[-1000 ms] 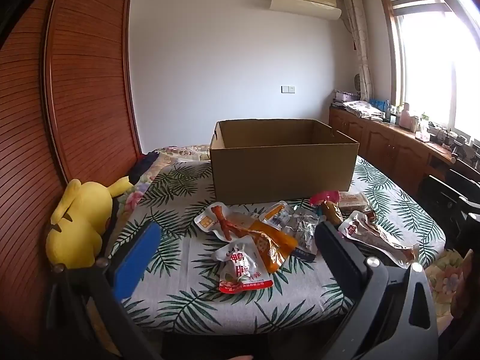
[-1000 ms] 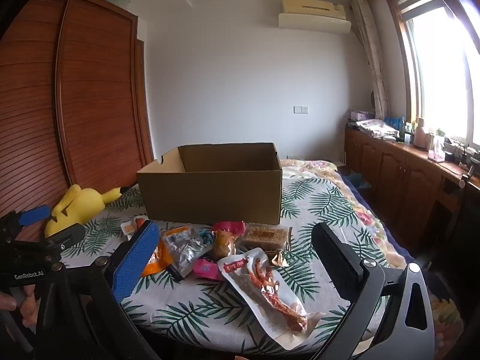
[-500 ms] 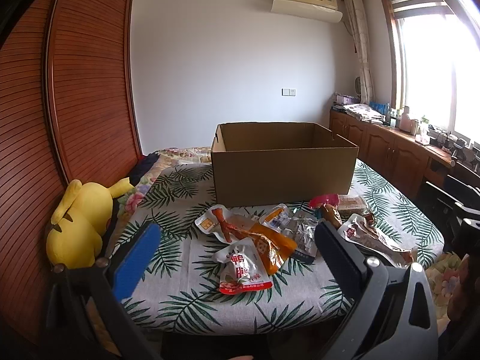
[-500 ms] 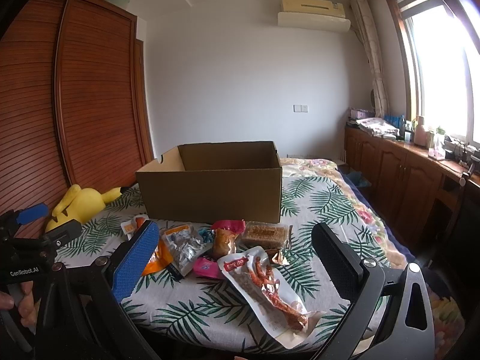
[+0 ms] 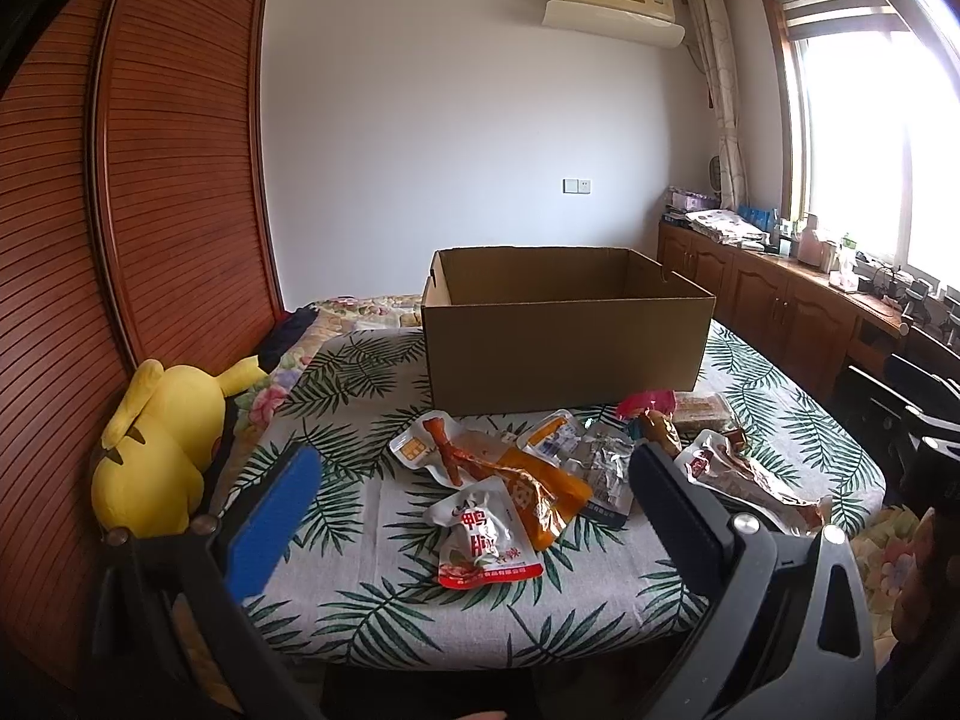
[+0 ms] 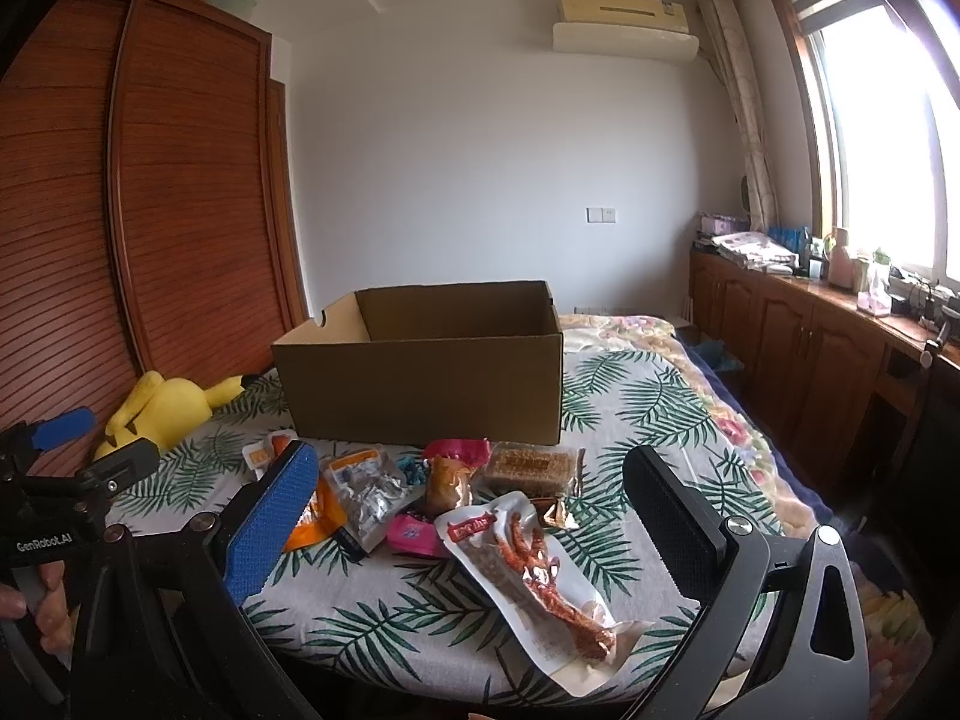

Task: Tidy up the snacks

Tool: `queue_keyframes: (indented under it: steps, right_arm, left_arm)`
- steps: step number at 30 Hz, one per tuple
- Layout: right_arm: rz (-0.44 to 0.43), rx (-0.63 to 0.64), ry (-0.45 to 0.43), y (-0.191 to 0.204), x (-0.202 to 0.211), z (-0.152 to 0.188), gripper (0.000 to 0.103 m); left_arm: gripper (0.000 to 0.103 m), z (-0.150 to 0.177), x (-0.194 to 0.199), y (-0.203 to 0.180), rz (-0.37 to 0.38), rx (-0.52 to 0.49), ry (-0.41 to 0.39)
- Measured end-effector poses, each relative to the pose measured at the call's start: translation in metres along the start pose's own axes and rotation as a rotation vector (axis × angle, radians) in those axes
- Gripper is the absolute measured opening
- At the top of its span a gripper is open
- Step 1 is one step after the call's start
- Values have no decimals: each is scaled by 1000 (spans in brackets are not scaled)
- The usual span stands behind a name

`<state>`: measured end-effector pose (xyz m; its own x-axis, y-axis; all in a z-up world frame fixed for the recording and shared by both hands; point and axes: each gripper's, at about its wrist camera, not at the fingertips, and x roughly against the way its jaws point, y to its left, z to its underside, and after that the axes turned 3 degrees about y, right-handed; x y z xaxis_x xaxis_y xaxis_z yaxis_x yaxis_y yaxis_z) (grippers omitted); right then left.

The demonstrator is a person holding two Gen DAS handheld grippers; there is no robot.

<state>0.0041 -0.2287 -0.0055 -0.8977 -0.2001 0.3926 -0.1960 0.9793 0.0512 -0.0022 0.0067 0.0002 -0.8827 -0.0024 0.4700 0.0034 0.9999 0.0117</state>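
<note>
Both tools spread wide, holding nothing, hovering off the near edge of the table (image 5: 336, 612). Left tool (image 5: 474, 516) points at the white-red snack pouch (image 5: 486, 540), which lies between its fingers in view but apart from them; right finger hides part of the clear pouch (image 5: 750, 480). Right tool (image 6: 474, 510) frames the chicken-feet pouch (image 6: 534, 570), not touching. Its blue finger (image 6: 270, 528) covers most of the orange pack (image 6: 315, 519). Snack pile beyond is overlapped, labels unreadable. Cardboard box (image 6: 420, 366) sits behind the pile, open top; its floor isn't visible. Yellow plush (image 5: 156, 444) at the left, partly cut off by the left tool in the right view.
</note>
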Motion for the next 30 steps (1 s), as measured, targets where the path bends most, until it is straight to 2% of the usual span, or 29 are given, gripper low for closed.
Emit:
queue_keyframes:
  steps: [30]
  right_arm:
    - [7, 1, -6, -4, 2, -4, 103]
  left_arm:
    - [103, -5, 4, -2, 5, -2, -5]
